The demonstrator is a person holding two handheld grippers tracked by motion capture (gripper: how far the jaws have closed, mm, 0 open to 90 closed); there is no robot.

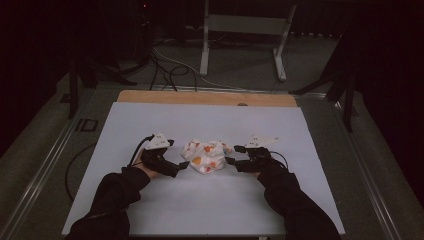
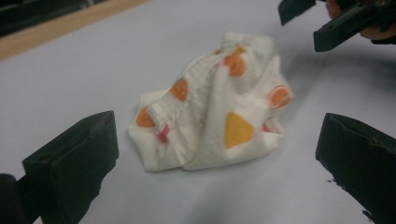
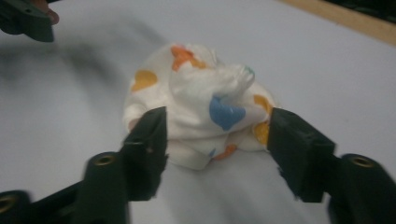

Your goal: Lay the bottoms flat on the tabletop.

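High view at frame centre: one crumpled cloth (image 1: 206, 156) lies on the white table (image 1: 210, 210). Left gripper (image 1: 184, 164) gapes wide, empty, just left of it. Right gripper (image 1: 234, 154) stands part open around the cloth's right edge, gripping nothing.

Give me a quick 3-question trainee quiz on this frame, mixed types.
1. True or false: the left gripper is clamped on the crumpled cloth.
2. What lies between the two grippers? A) a mug B) a patterned cloth C) a box
3. What surface does the cloth rest on?

Key: 1. False, its jaws stand open, short of the cloth. 2. B. 3. The white tabletop, with the right gripper also open beside it.
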